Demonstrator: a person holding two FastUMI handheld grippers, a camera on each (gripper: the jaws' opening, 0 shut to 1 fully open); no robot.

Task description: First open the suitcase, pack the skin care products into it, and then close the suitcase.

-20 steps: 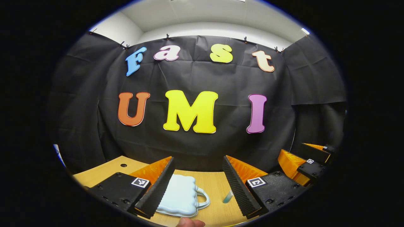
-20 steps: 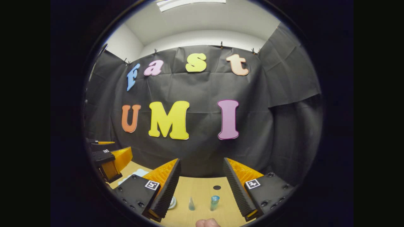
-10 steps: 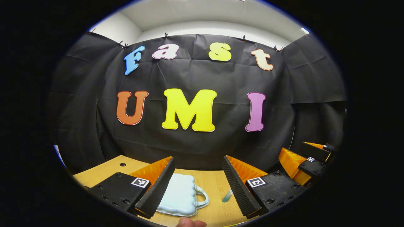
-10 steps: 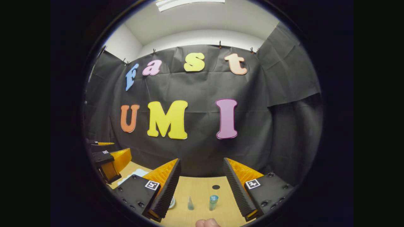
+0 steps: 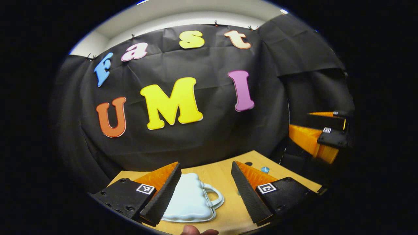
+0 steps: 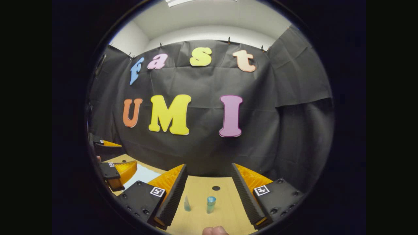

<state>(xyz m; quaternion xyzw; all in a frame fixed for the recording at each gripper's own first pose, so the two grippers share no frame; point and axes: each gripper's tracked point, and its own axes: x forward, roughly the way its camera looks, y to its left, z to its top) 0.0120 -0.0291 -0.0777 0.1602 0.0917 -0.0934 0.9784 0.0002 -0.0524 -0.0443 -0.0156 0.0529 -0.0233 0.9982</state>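
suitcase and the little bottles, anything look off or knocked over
Nothing stands out. The pale suitcase lies flat and closed on the wooden table; the blue-capped bottle and the small cone-topped one stand upright, apart, with no spill.

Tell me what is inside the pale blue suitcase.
Cannot tell: the suitcase lies closed on the wooden table, its lid covering the inside. Two small bottles stand outside it on the table.

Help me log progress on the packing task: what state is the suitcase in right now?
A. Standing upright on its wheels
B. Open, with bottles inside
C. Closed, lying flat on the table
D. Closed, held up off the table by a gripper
C: the suitcase lies flat and shut on the table, between the open fingers of the left gripper, which does not touch it.
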